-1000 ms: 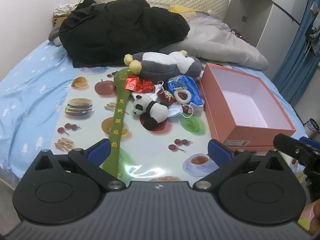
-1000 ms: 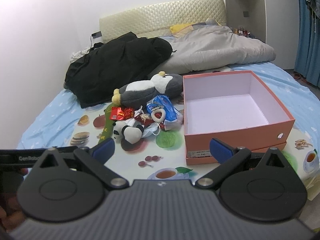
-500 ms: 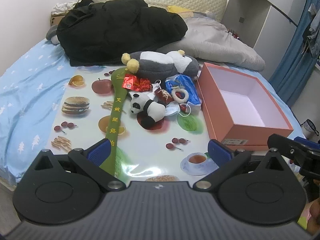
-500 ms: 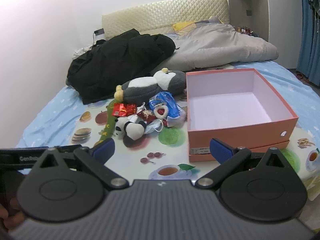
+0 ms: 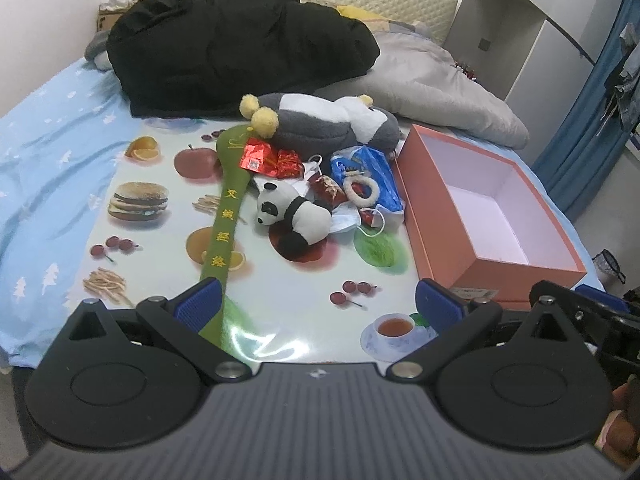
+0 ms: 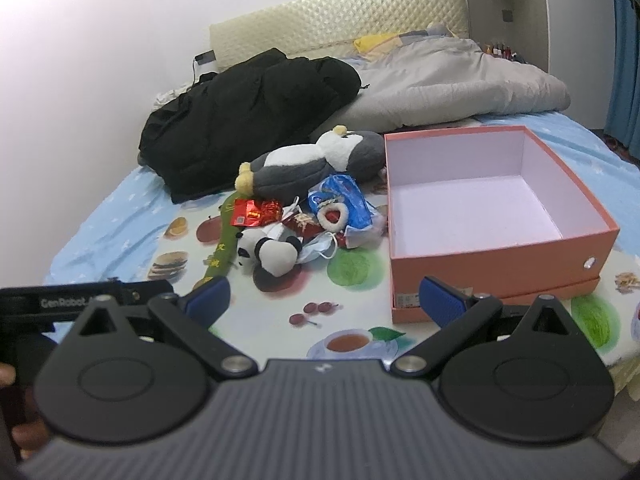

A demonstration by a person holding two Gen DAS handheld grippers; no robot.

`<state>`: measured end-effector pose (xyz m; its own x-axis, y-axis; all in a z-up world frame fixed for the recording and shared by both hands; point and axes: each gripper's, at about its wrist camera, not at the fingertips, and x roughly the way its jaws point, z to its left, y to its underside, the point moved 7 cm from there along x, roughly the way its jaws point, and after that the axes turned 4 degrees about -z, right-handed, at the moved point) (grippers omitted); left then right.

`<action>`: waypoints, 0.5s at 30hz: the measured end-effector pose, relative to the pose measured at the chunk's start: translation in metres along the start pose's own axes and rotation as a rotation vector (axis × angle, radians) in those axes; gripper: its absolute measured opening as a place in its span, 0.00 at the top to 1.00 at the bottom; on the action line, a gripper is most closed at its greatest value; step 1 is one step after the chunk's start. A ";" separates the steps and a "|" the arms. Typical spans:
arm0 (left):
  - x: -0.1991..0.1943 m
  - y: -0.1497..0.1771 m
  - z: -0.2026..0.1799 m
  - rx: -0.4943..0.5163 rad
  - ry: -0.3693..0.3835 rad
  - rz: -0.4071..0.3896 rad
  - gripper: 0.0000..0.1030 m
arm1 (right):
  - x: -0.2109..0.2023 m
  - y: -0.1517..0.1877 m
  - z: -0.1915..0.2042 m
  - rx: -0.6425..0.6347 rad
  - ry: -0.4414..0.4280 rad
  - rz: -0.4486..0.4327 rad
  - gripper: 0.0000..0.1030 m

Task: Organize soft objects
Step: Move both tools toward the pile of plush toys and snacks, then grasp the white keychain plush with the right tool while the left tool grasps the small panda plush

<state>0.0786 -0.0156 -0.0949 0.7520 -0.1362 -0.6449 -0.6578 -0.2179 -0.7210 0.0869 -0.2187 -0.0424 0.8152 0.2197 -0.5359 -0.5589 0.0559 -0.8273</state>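
Observation:
A small panda plush [image 5: 294,214] [image 6: 266,252] lies on a fruit-print mat [image 5: 280,304] on the bed. Behind it rests a grey and white penguin plush [image 5: 320,122] [image 6: 316,162]. A long green embroidered band [image 5: 228,216] [image 6: 222,250], red foil packets [image 5: 268,160], a blue bag [image 5: 374,174] [image 6: 348,200], a white fluffy ring [image 5: 362,188] and a face mask [image 5: 348,222] are heaped around them. An open salmon box [image 5: 440,236] [image 6: 496,258] stands empty to the right. My left gripper [image 5: 318,306] and right gripper [image 6: 324,296] are both open, near the mat's front edge, holding nothing.
A black jacket [image 5: 240,48] [image 6: 248,108] and a grey duvet [image 5: 432,92] [image 6: 452,84] fill the back of the bed. Blue sheet [image 5: 44,168] lies left of the mat. A wardrobe [image 5: 516,20] and blue curtain [image 5: 592,120] stand at right. A hand holds the left tool [image 6: 80,304].
Both grippers have drawn slightly closer to the pile and the view has shifted a little; nothing on the mat has moved and both stay open.

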 end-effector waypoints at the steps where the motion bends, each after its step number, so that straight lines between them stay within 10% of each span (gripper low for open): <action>1: 0.004 -0.001 0.001 -0.002 0.003 0.001 0.00 | 0.003 -0.001 0.000 -0.005 0.006 -0.002 0.04; 15: 0.073 -0.011 0.017 -0.069 0.039 0.049 0.09 | 0.062 -0.017 0.010 -0.056 0.002 0.016 0.24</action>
<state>0.1404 -0.0070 -0.1384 0.7210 -0.1851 -0.6677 -0.6903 -0.2757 -0.6689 0.1458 -0.1964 -0.0603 0.8063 0.2185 -0.5497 -0.5628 -0.0026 -0.8266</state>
